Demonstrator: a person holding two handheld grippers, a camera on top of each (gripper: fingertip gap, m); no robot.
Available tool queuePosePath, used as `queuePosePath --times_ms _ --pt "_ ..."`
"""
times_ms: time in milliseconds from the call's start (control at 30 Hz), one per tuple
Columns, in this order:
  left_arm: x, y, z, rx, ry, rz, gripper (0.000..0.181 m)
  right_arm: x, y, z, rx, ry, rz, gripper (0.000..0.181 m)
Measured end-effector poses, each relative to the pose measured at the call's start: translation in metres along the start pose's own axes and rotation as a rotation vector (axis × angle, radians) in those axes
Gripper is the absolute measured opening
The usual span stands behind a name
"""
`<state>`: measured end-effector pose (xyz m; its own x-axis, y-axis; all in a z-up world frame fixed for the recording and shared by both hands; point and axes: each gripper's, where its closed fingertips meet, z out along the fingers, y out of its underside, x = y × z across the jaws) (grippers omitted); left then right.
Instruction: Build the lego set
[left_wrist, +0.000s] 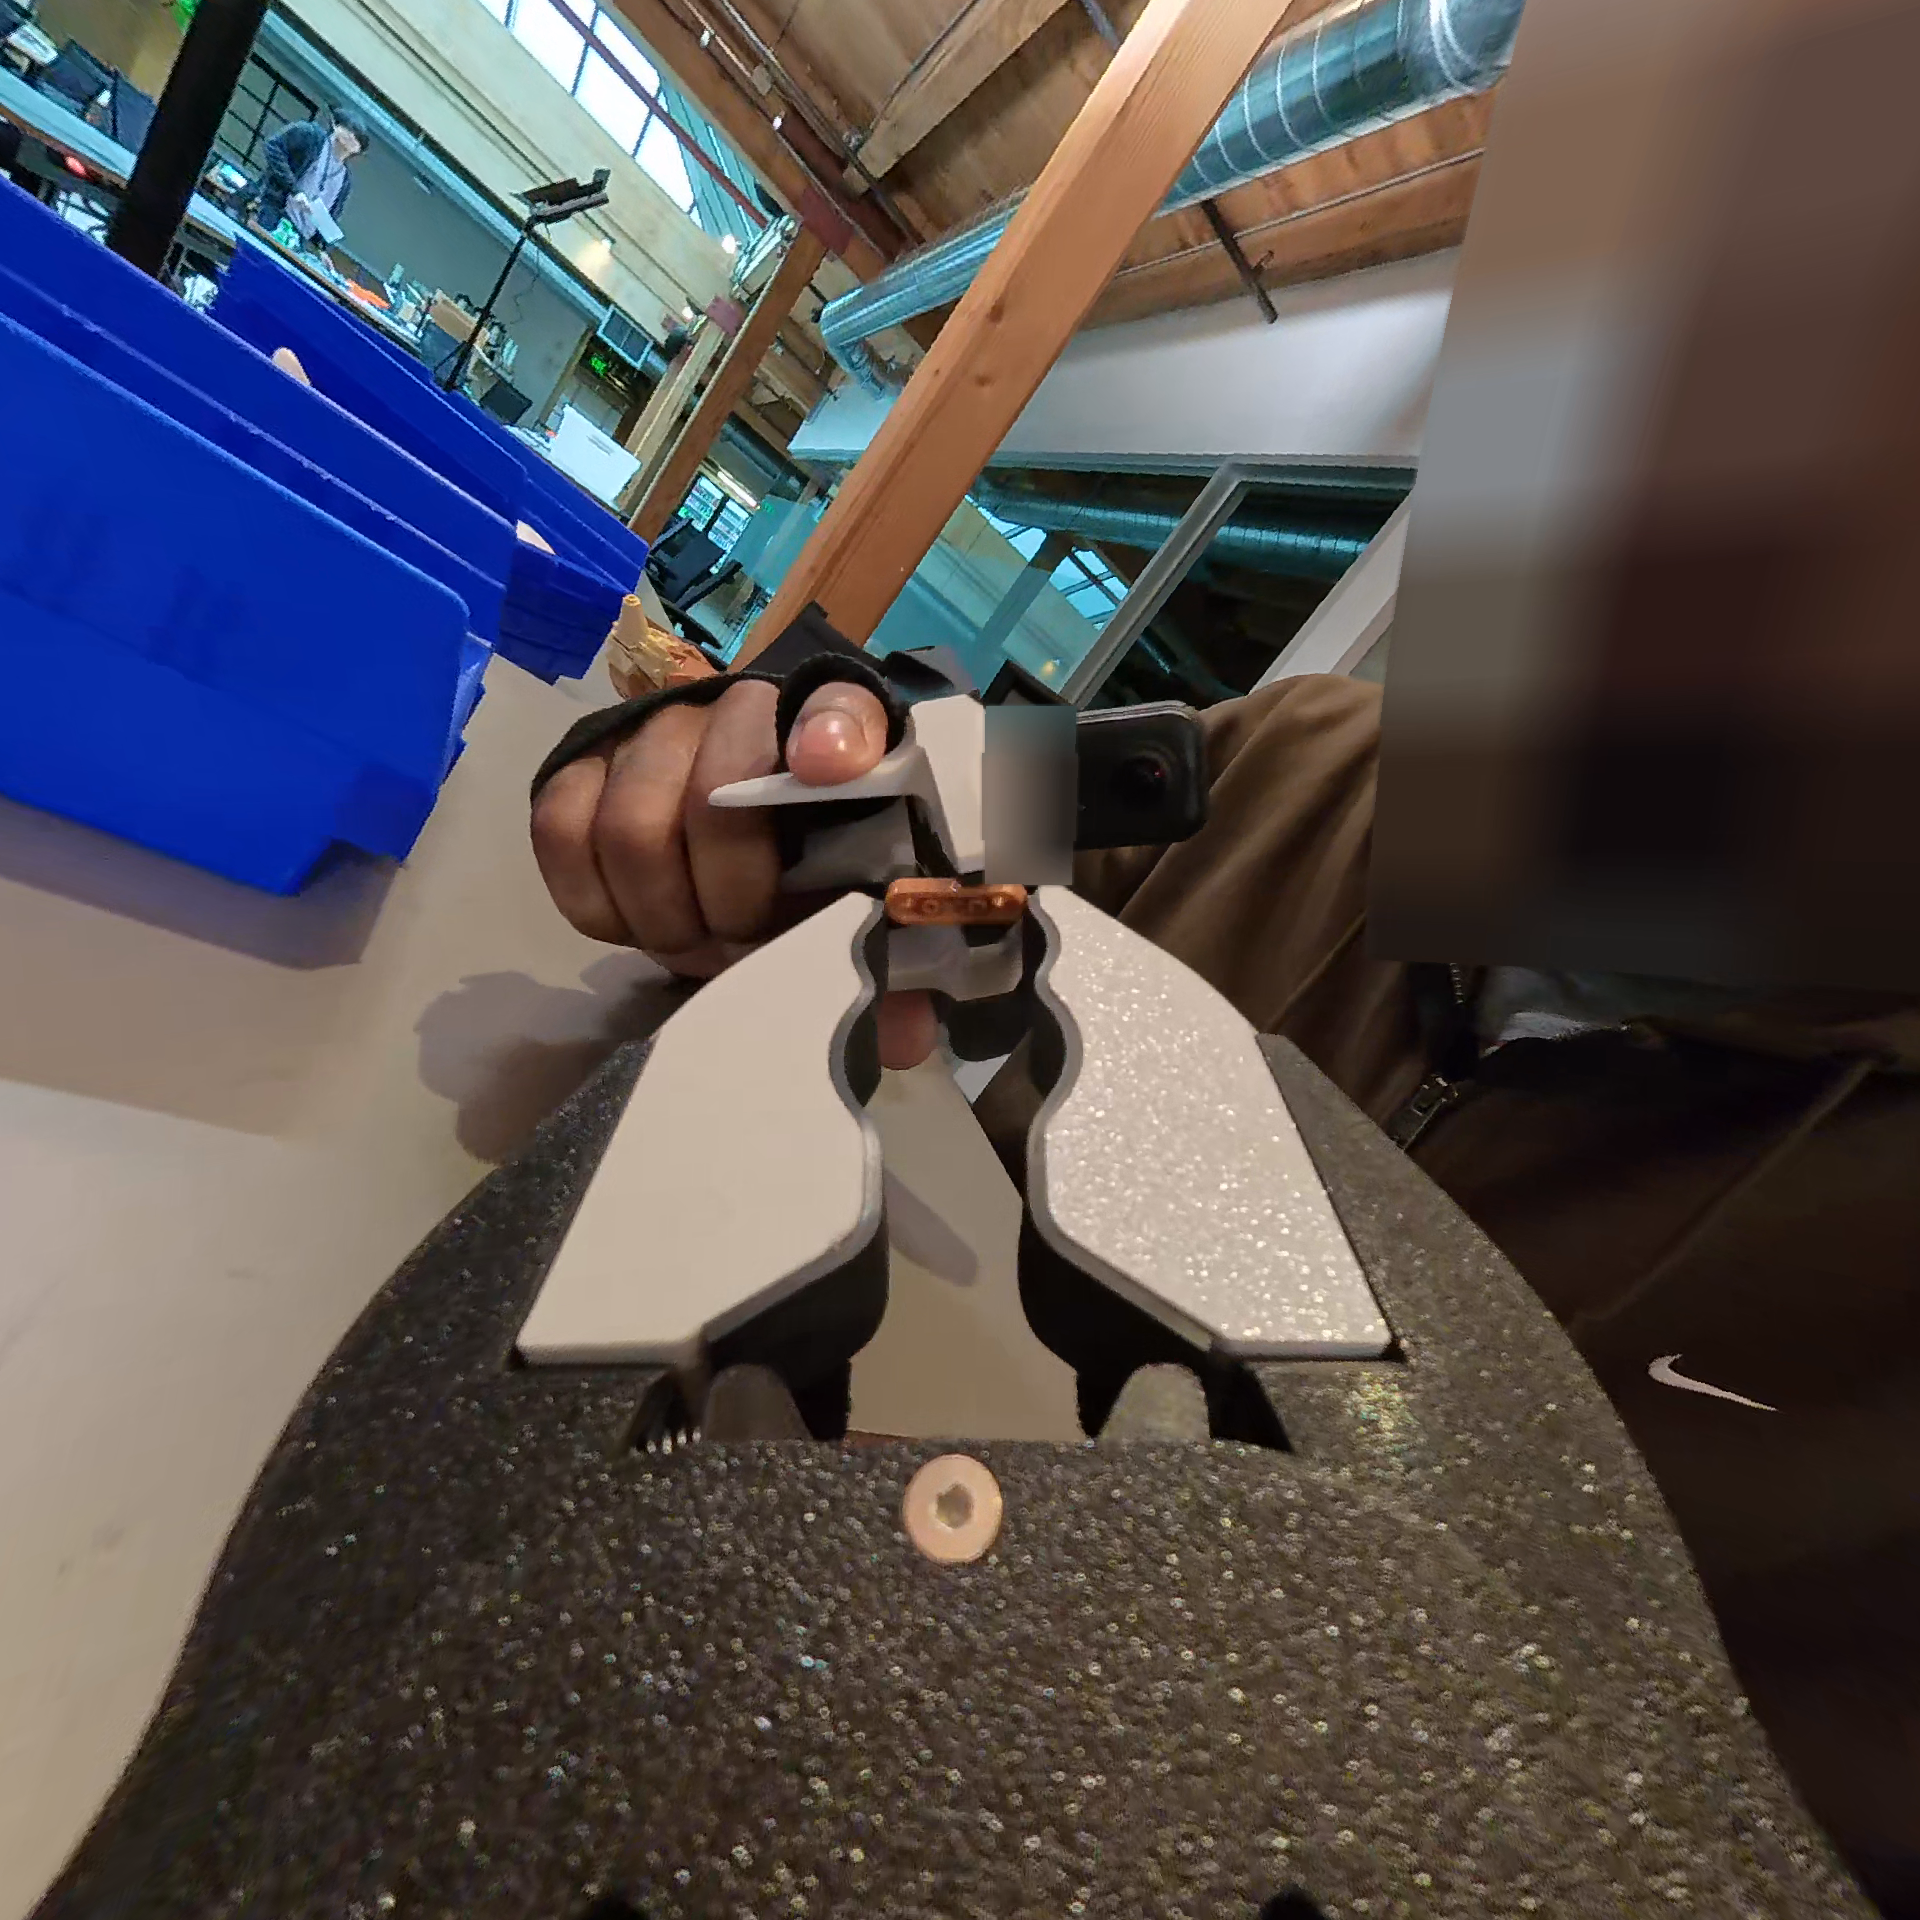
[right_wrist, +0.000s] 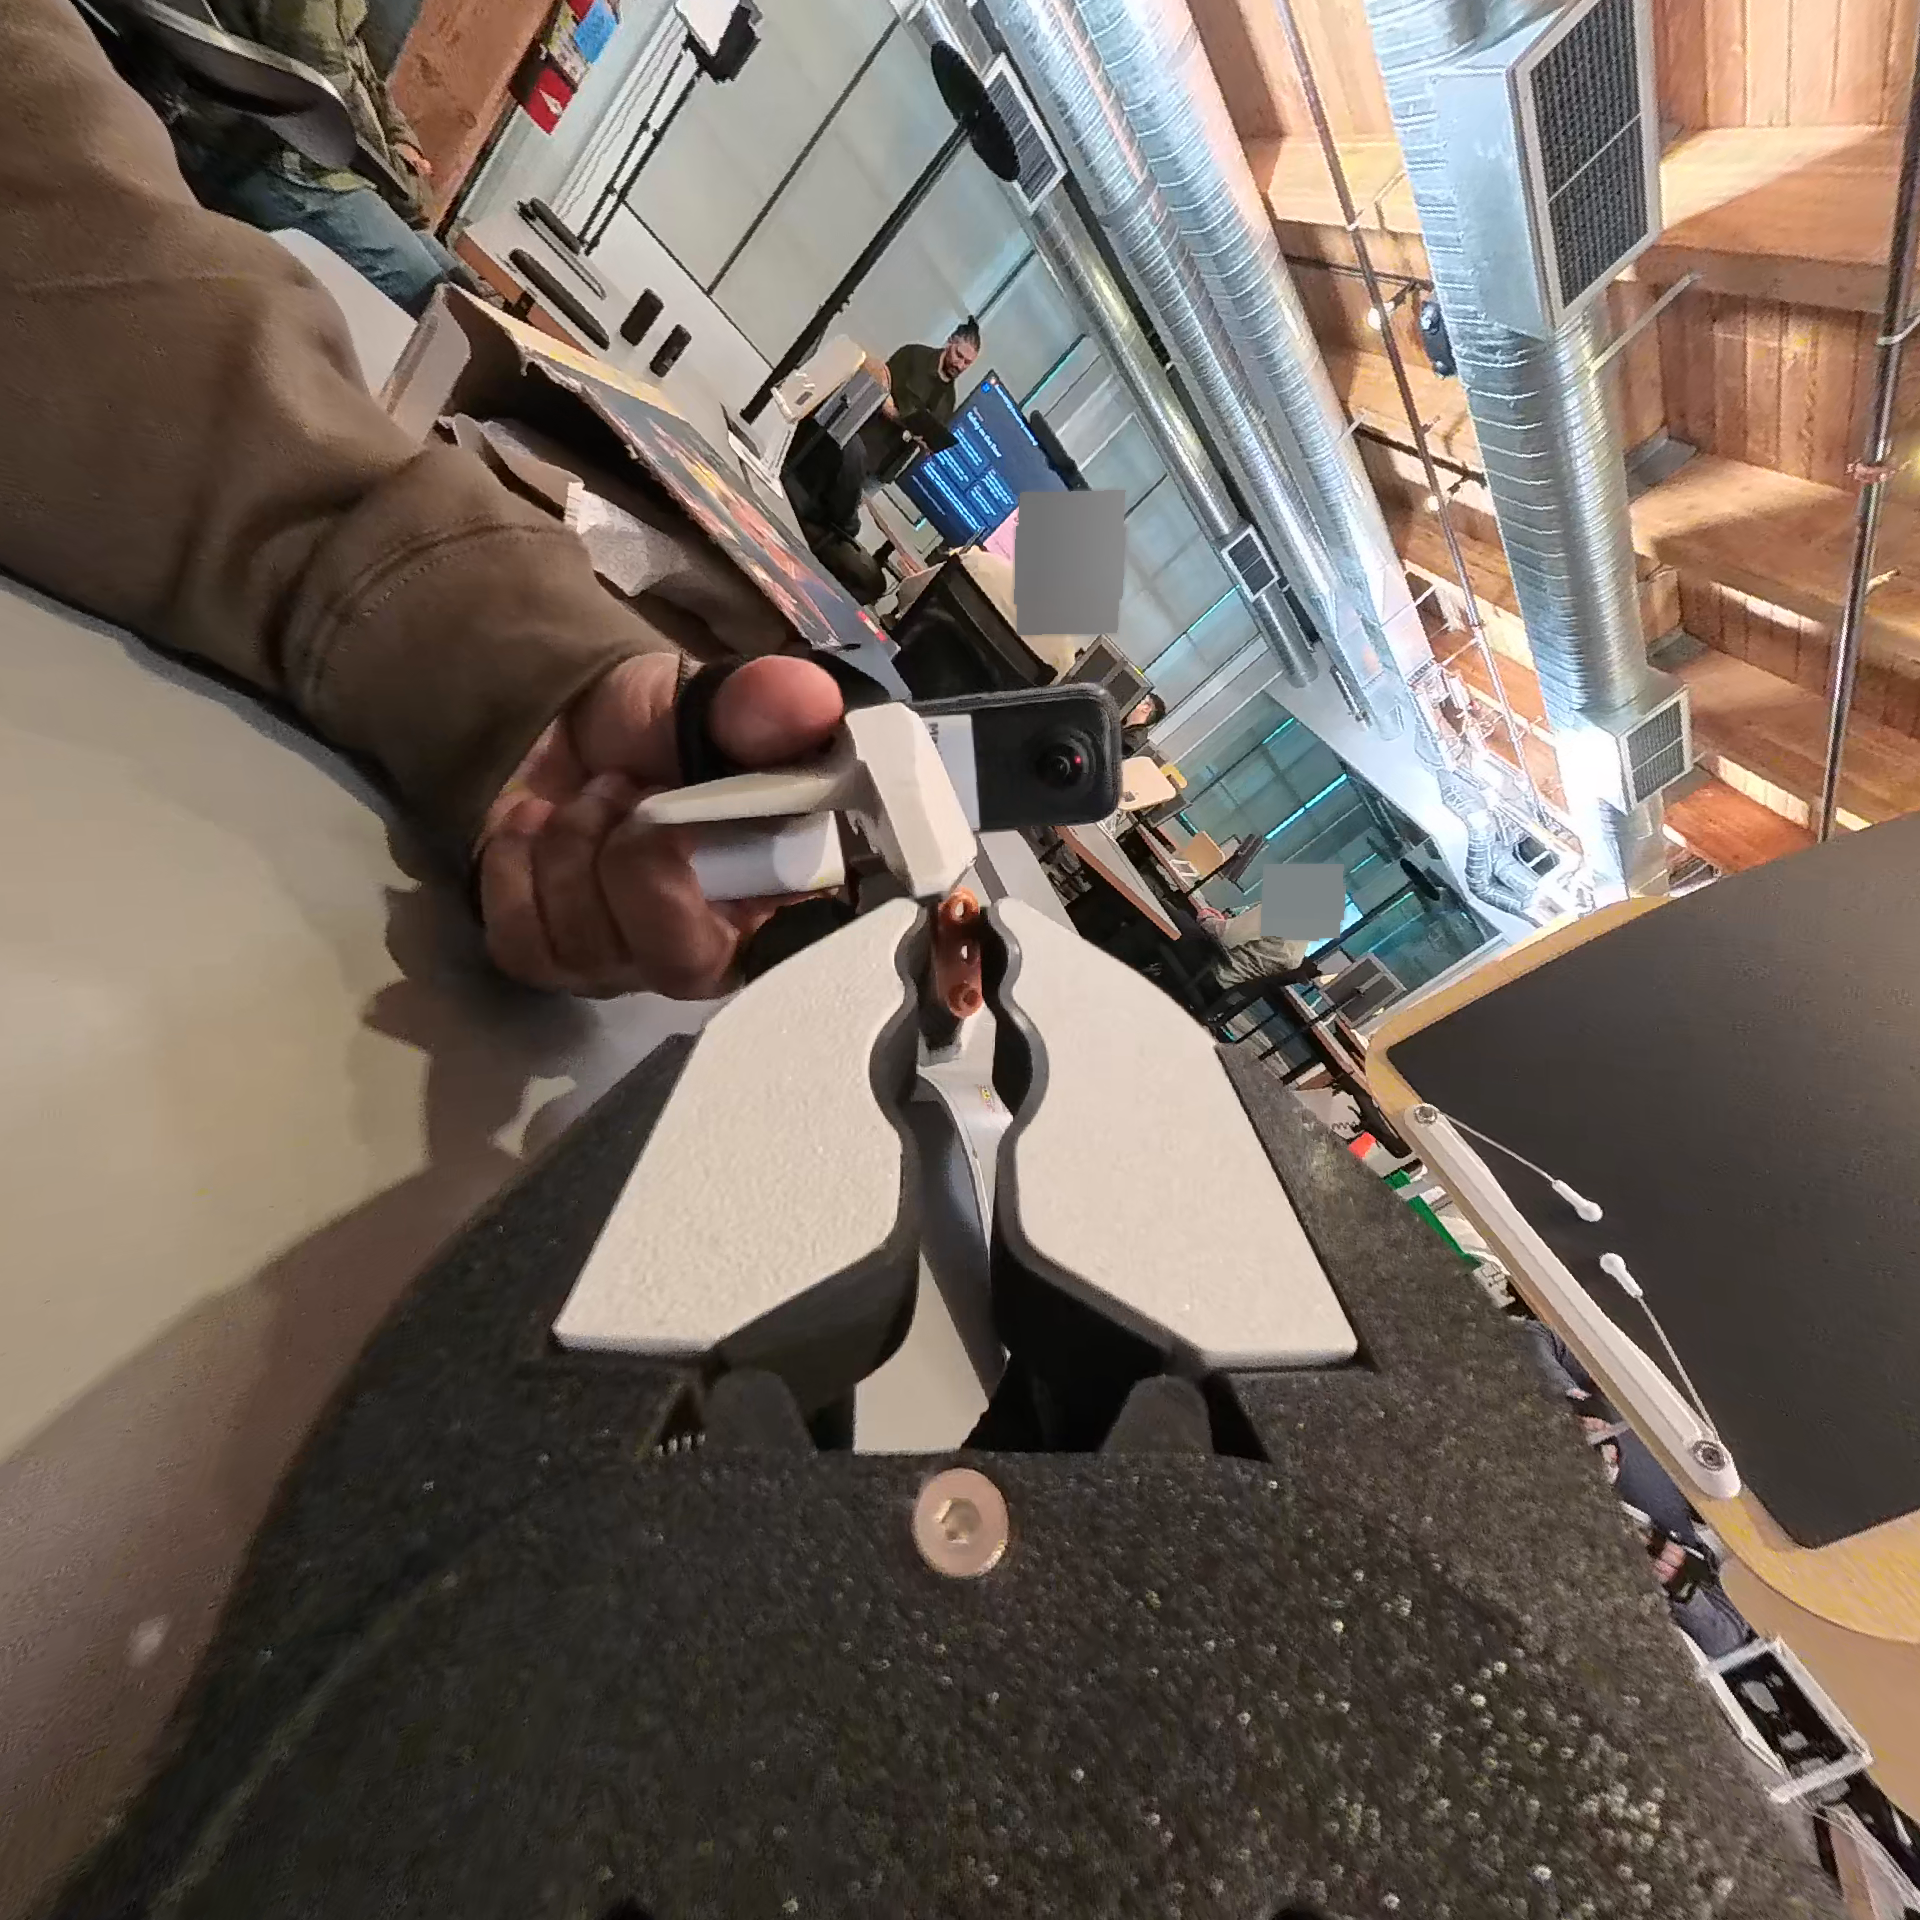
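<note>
The copper lego piece (left_wrist: 954, 900) sits crosswise at the fingertips of the left gripper (left_wrist: 956, 914), and the right gripper (right_wrist: 961, 961) pinches the same piece from the opposite side. Both claws are clamped on it. Just beyond the piece, each hand (left_wrist: 665, 821) curls around its handle, thumb pressed on the trigger. Blue bins (left_wrist: 229, 582) stand well left of it.

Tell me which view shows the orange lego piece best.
The left wrist view: the orange piece lies crosswise at the tongs' tips, its full length and holes visible. The right wrist view shows the same piece lengthwise between the tips, partly hidden by the fingers.
</note>
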<state>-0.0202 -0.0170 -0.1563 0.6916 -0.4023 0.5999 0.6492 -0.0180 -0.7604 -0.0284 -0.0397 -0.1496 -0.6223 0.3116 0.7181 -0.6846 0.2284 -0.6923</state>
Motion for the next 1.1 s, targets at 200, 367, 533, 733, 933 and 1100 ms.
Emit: queuePosePath --times_ms 200,367,533,733,933,1100 --pt "0.001 0.001 0.001 0.010 0.016 0.021 0.024 -0.003 0.001 0.000 0.006 -0.037 0.027 0.015" --pt "0.000 0.006 0.000 -0.044 -0.014 0.043 0.024 -0.007 0.003 -0.002 0.002 -0.131 0.074 0.017" --pt "-0.001 0.014 0.001 -0.099 -0.031 0.043 0.025 -0.015 0.009 -0.005 -0.027 -0.219 0.072 0.013" --pt "-0.010 0.018 0.000 -0.139 -0.109 0.066 0.026 -0.014 0.017 -0.009 -0.075 -0.236 0.068 0.008" --pt "-0.053 0.039 -0.014 -0.382 -0.498 0.274 0.056 0.010 0.037 -0.038 -0.156 -0.155 0.199 0.008" --pt "-0.073 0.068 -0.019 -0.614 -0.718 0.306 0.062 0.001 0.055 -0.050 -0.236 -0.164 0.246 0.008"
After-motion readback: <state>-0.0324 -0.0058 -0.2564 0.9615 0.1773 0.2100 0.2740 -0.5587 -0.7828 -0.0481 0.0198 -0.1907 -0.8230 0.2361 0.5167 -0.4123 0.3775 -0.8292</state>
